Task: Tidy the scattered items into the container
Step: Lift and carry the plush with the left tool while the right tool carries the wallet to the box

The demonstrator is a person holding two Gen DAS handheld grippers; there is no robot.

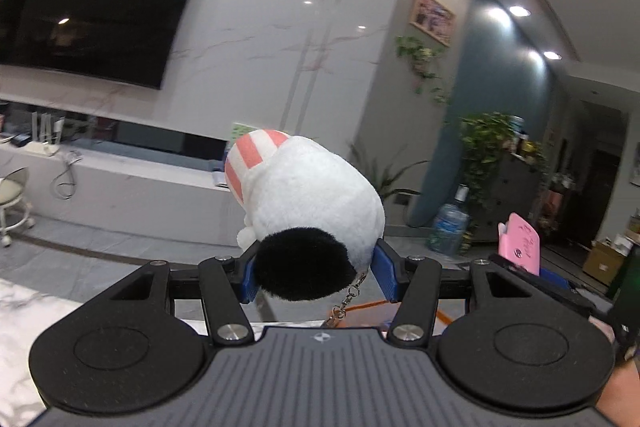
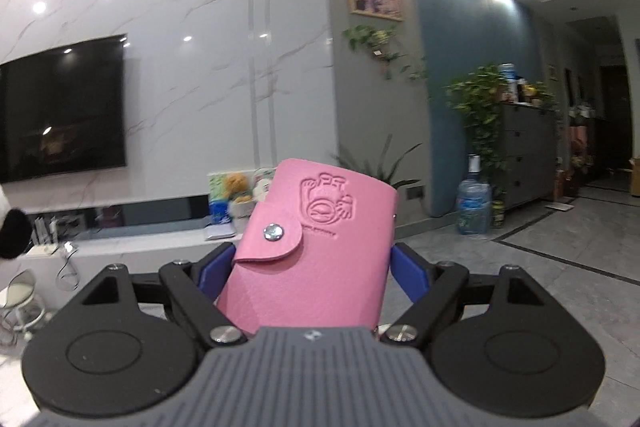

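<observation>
My left gripper [image 1: 316, 273] is shut on a white plush toy [image 1: 312, 199] with a black patch and pink-striped ears; a metal keychain clasp [image 1: 344, 303] dangles from it. The blue fingers [image 1: 248, 277] press its sides. The toy is held up in the air, facing the room. My right gripper [image 2: 310, 269] is shut on a pink leather card holder [image 2: 320, 239] with a snap button and an embossed figure, standing upright between the blue pads. In the left wrist view the pink card holder [image 1: 520, 243] shows at the right. No container is in view.
A wall-mounted TV [image 1: 92, 15] hangs over a long low cabinet [image 1: 132, 183]. A stool [image 1: 12, 203] stands at the left. A water bottle [image 2: 474, 203], potted plants [image 2: 484, 103] and a grey drawer unit [image 2: 528, 159] line the right. A marble tabletop edge [image 1: 20, 311] shows at lower left.
</observation>
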